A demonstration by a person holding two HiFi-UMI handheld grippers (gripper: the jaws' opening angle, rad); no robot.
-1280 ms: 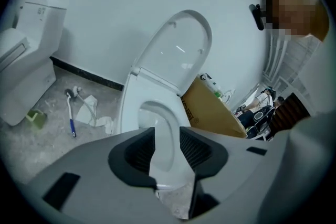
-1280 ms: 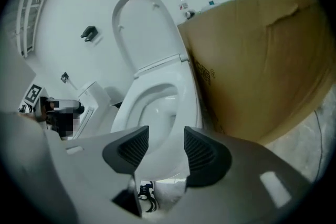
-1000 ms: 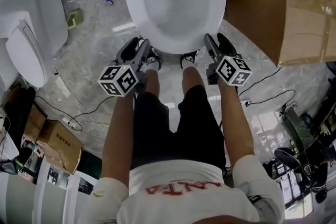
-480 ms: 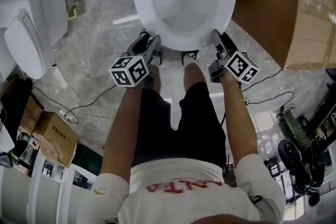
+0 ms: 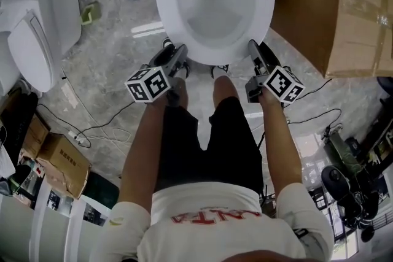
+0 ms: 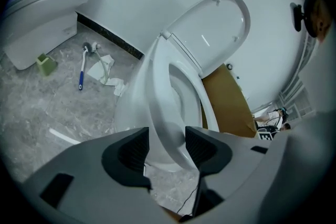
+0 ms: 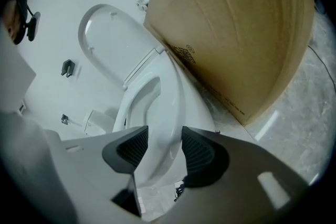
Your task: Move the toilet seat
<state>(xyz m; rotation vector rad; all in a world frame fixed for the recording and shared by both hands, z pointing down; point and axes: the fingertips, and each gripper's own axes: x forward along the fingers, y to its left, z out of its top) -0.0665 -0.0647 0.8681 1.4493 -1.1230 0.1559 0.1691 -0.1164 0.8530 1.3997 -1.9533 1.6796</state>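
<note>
Sitting just past both grippers, the toilet seat [image 5: 164, 3] runs near to far. The left gripper [image 5: 178, 51] has jaws that just opened, loose around its rim; the right gripper [image 5: 252, 46] just squeezed onto it.

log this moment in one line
left gripper: fingers just opening, toilet seat rim between | right gripper: fingers just closing on toilet seat | lid up

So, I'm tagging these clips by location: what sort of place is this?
Probably a workroom or test space, not a bathroom in use: a second toilet stands near the main toilet, a large cardboard box sits beside it, and cables trail over the floor.
</note>
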